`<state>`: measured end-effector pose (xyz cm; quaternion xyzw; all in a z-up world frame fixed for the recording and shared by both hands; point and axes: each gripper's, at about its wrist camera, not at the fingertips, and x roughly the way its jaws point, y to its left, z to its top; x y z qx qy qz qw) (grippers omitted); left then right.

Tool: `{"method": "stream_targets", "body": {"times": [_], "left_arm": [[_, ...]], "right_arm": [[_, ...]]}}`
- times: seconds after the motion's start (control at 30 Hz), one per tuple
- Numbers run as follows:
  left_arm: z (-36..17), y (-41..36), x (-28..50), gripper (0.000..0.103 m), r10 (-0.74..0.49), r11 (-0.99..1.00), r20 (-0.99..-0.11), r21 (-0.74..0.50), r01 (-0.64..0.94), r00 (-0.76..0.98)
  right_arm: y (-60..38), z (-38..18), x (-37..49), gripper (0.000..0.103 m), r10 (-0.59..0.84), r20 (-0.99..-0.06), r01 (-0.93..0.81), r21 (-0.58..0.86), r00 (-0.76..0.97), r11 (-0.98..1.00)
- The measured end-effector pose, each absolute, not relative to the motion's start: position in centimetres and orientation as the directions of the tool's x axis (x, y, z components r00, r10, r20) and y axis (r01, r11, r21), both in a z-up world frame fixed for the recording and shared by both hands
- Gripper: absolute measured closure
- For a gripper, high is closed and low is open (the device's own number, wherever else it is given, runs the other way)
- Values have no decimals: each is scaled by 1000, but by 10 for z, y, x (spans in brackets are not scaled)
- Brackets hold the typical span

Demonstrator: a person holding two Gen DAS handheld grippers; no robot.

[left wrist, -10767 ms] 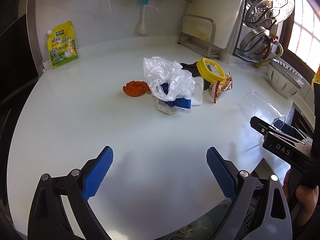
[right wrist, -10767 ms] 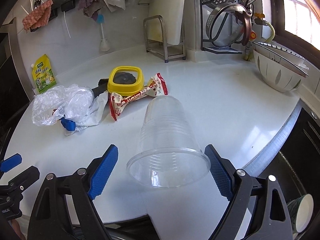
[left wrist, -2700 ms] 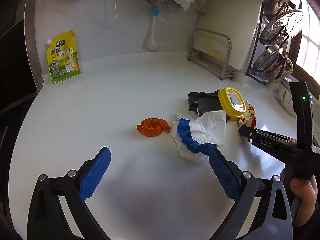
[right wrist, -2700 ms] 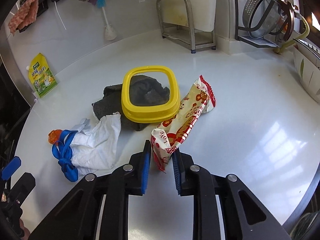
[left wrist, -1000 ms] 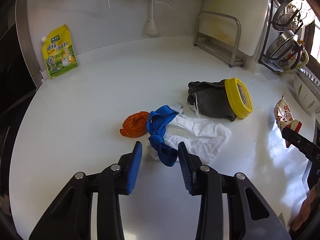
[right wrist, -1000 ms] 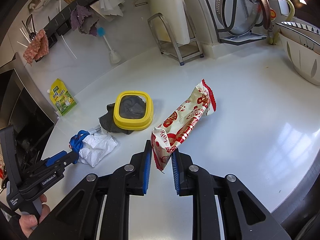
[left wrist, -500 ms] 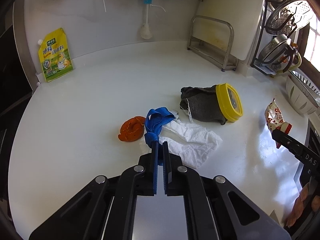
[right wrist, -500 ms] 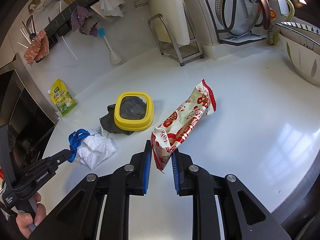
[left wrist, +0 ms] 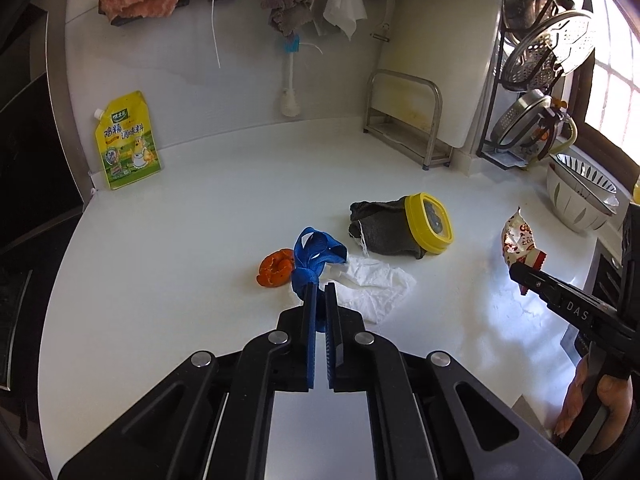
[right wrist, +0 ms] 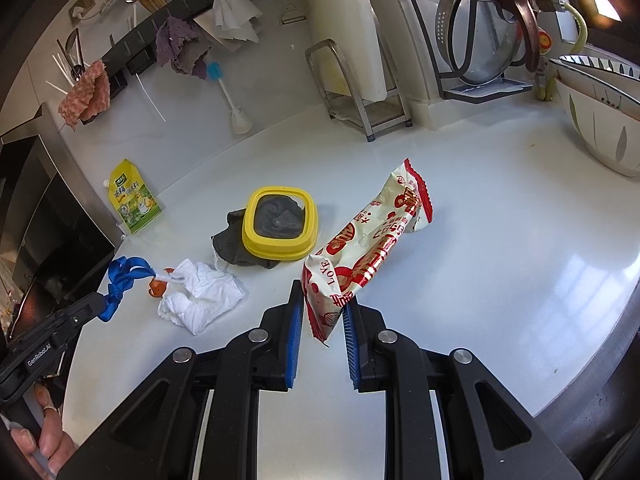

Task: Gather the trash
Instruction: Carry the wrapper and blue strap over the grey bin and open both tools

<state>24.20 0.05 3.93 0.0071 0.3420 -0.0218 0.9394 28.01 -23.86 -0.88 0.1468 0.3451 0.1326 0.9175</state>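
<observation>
My left gripper (left wrist: 319, 292) is shut on a blue ribbon (left wrist: 314, 256) and lifts it above the white counter (left wrist: 200, 220); the ribbon also shows in the right wrist view (right wrist: 124, 280). A crumpled white tissue (left wrist: 372, 284) and an orange peel (left wrist: 275, 268) lie just beyond it. My right gripper (right wrist: 320, 300) is shut on a red-and-white snack wrapper (right wrist: 372, 240), held above the counter; the wrapper also shows in the left wrist view (left wrist: 520, 240). A yellow lid (right wrist: 280, 224) rests on a grey cloth (right wrist: 228, 240).
A yellow seasoning pouch (left wrist: 126, 140) leans on the back wall. A metal rack with a cutting board (left wrist: 408, 132) stands at the back. Pot lids and strainers (right wrist: 480, 40) and white bowls (right wrist: 600, 120) stand at the right. A stove edge (right wrist: 48, 216) is at the left.
My left gripper has lifted the blue ribbon higher off the counter, away from the tissue. My right gripper still holds the snack wrapper up.
</observation>
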Motion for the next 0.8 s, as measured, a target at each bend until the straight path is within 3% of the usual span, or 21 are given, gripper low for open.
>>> {"method": "stream_targets", "body": {"times": [0.8], "left_arm": [[43,10,99,99,-135,987,-568,-4,161,812]], "right_arm": [[-199,-11,100,84,234,-592,-138,203,771,969]]}}
